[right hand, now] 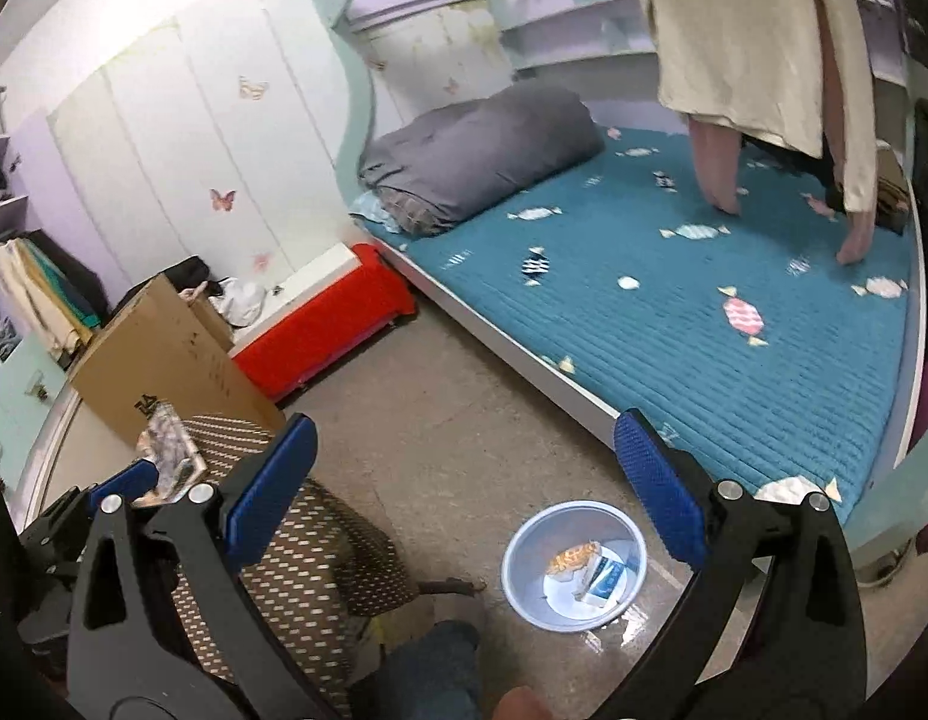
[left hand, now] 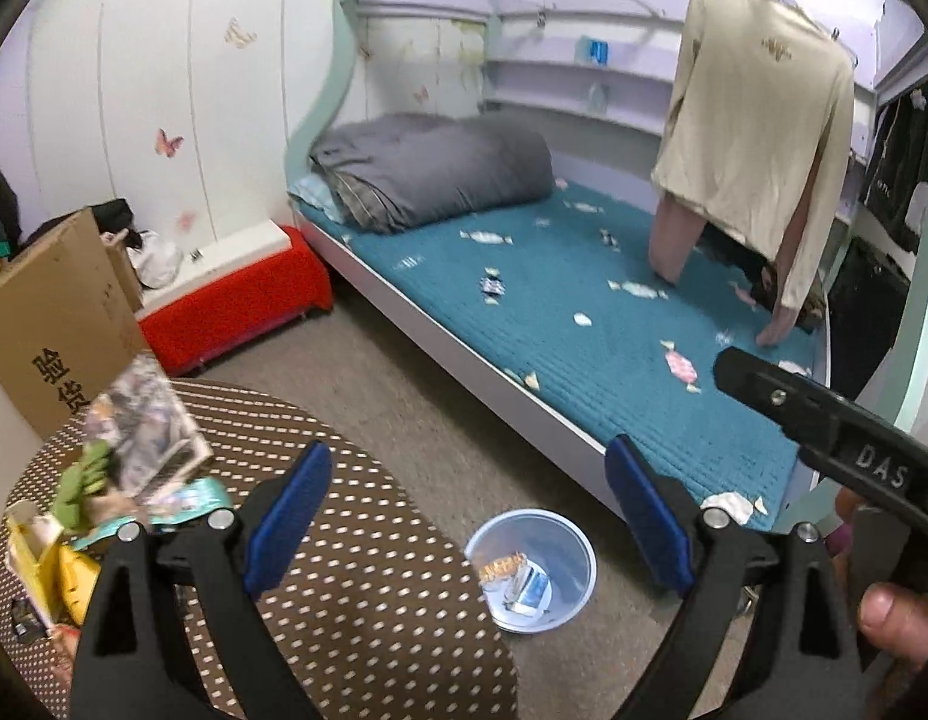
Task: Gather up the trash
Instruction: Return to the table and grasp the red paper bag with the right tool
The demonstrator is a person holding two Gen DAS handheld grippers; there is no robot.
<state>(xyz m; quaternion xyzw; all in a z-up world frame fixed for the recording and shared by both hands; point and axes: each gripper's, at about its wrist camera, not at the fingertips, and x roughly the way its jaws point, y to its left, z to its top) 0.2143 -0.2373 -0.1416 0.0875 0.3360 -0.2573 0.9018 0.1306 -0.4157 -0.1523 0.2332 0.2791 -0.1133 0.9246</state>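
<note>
The trash here is a scatter of candy wrappers (right hand: 742, 315) lying flat on the teal bed cover (right hand: 673, 372), twisted at both ends, some pale blue-white, one pink checked, one dark striped. Relative to the plastic bin (right hand: 574, 564) on the floor, they all lie above and beyond it on the bed; the crumpled white wrapper (right hand: 790, 489) at the bed's near edge lies closest, just up and to the right of the bin. The bin, a pale blue translucent tub, already holds a few pieces: a yellowish crinkled packet and a blue-and-white one.

The left gripper (left hand: 469, 516) has its jaws wide apart with nothing between them, and it hangs above the bin's left side. The right gripper (right hand: 464, 492) also stands with jaws spread and empty, above the bin.

The step in hand looks like going back to the bed for the next wrapper. To do it well, I would take the nearest one at the bed edge first, come down with the jaws straddling a twisted end rather than the flat middle, and pinch without dragging the quilted cover.

Left of the bin stands a round polka-dot table (left hand: 356, 600) carrying packets and papers, and beyond it a cardboard box (left hand: 50, 324); a beige garment (left hand: 757, 120) hangs over the bed.
</note>
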